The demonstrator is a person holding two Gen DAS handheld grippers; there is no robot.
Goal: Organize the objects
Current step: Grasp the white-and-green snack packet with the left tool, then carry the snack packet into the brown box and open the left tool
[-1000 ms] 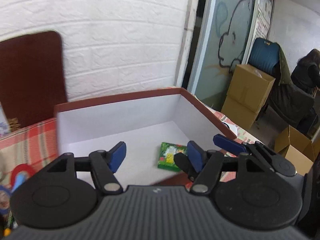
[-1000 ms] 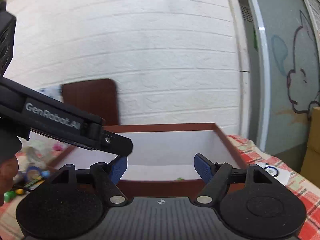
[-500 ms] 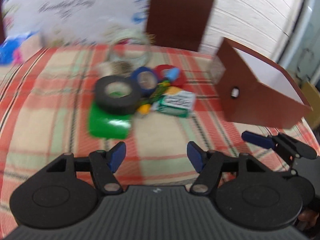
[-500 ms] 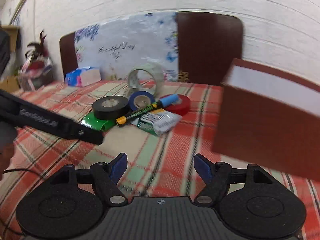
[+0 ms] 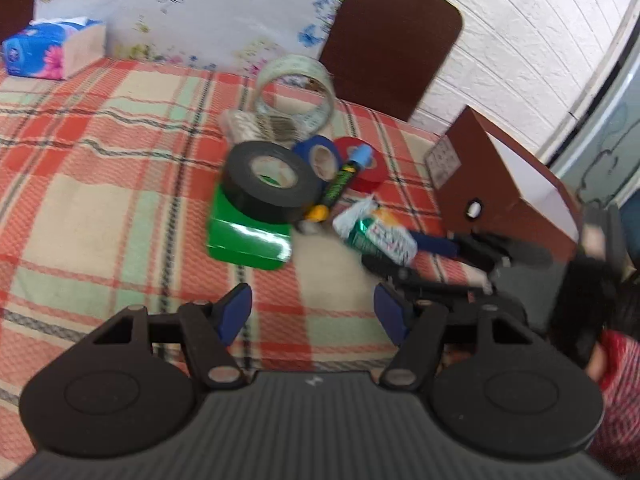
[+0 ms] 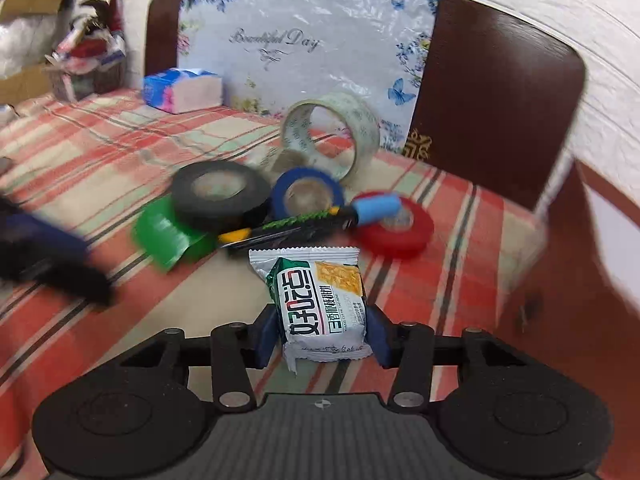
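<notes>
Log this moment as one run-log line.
left gripper: open, empty | right gripper: shut on snack packet | tape rolls, pen: on table | brown box: right

"Beautiful Day" stands in cursive script on the floral board (image 6: 304,46) at twelve o'clock behind the tape rolls, while the snack packet (image 6: 320,304) between the right gripper's (image 6: 320,334) fingers carries large Chinese characters, its smaller print too fine to read.
</notes>
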